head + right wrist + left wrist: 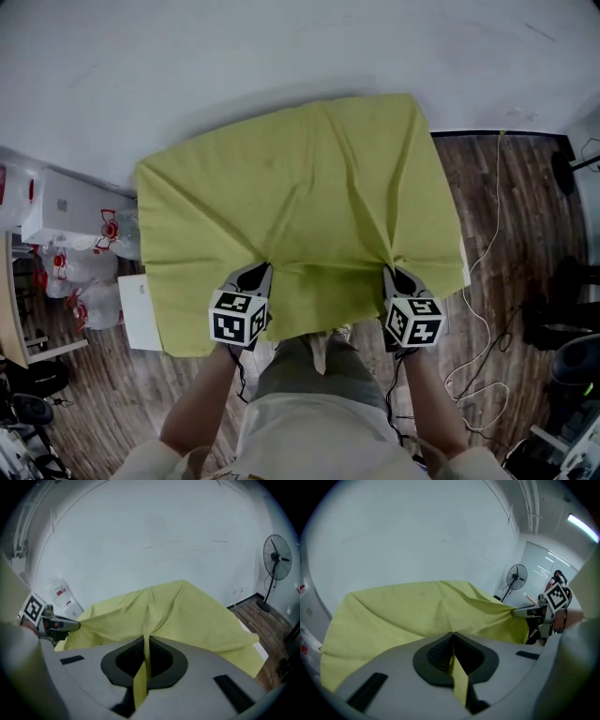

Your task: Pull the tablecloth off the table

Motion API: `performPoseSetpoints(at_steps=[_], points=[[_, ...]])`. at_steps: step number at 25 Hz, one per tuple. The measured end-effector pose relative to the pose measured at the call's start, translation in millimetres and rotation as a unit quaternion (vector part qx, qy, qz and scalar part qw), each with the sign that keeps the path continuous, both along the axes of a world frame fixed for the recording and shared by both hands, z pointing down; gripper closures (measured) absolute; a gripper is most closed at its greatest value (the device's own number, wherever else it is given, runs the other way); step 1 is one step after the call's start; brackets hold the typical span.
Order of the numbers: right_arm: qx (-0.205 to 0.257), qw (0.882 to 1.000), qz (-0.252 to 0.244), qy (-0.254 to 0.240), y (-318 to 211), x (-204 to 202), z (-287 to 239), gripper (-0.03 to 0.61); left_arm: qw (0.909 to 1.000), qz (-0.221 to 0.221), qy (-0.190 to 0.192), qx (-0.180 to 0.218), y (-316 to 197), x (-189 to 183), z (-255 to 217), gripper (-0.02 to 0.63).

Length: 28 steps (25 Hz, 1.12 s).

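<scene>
Pinching the near hem of the yellow-green tablecloth [309, 187], your left tongs [255, 274] are pressed together on a thin fold of it; the left gripper view shows that strip of cloth running up between the jaws. Your right tongs [398, 276] hold the same hem in the same way, jaws closed on a fold, well apart from the left pair and level with it.

From each pinch a raised crease runs away from you across the cloth, and the two lean in toward the middle of the far edge. The stretch of hem between the tongs sags a little, while the outer near corners hang down past the edge, one outside each pair.

The tablecloth lies spread over the surface [465, 251] with its long axis running across you, left to right. Its far edge sits close to the white wall [281, 47], higher at the right in the head view. It covers almost all of the surface.

Wooden floor [506, 187] lies to the right, with a pale cable [487, 244] trailing over it.
</scene>
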State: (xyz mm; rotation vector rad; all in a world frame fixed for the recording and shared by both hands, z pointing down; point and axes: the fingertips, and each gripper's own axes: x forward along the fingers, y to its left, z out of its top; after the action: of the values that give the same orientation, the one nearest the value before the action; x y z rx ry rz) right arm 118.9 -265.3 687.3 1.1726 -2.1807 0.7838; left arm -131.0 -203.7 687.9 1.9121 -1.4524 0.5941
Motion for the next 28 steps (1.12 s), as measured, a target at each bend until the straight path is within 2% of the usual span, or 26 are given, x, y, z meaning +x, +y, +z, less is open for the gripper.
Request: performPoseSetpoints(at_steps=[3, 5, 7, 11, 15, 20, 24, 28], points=[[0.020, 0.999, -0.005, -0.033, 4, -12, -44, 0.548, 0.9999, 0.002, 0.006, 0.011, 6, -6, -29, 0.594], [0.038, 0.998, -0.014, -0.047, 7, -21, -72, 0.548, 0.9997, 0.001, -0.003, 0.025, 9, -11, -50, 0.594], [0.063, 0.996, -0.018, -0.060, 4, -27, -101, 0.548, 0.9986, 0.001, -0.016, 0.050, 5, -15, -73, 0.594], [0.117, 0.990, -0.016, -0.078, -4, -27, -160, 0.548, 0.9945, -0.017, -0.006, 0.103, -5, -21, -126, 0.594], [0.180, 0.980, -0.017, -0.082, -10, -17, -222, 0.548, 0.9875, -0.009, -0.002, 0.157, -11, -23, -186, 0.594], [0.251, 0.962, -0.022, -0.106, -6, -15, -306, 0.548, 0.9684, -0.001, -0.009, 0.249, -23, -28, -280, 0.594], [0.323, 0.937, -0.036, -0.131, 3, -19, -382, 0.548, 0.9498, 0.006, -0.018, 0.312, -27, -32, -345, 0.594], [0.375, 0.912, -0.047, -0.157, 20, -17, -448, 0.548, 0.9355, 0.008, -0.027, 0.352, -25, -32, -394, 0.594]])
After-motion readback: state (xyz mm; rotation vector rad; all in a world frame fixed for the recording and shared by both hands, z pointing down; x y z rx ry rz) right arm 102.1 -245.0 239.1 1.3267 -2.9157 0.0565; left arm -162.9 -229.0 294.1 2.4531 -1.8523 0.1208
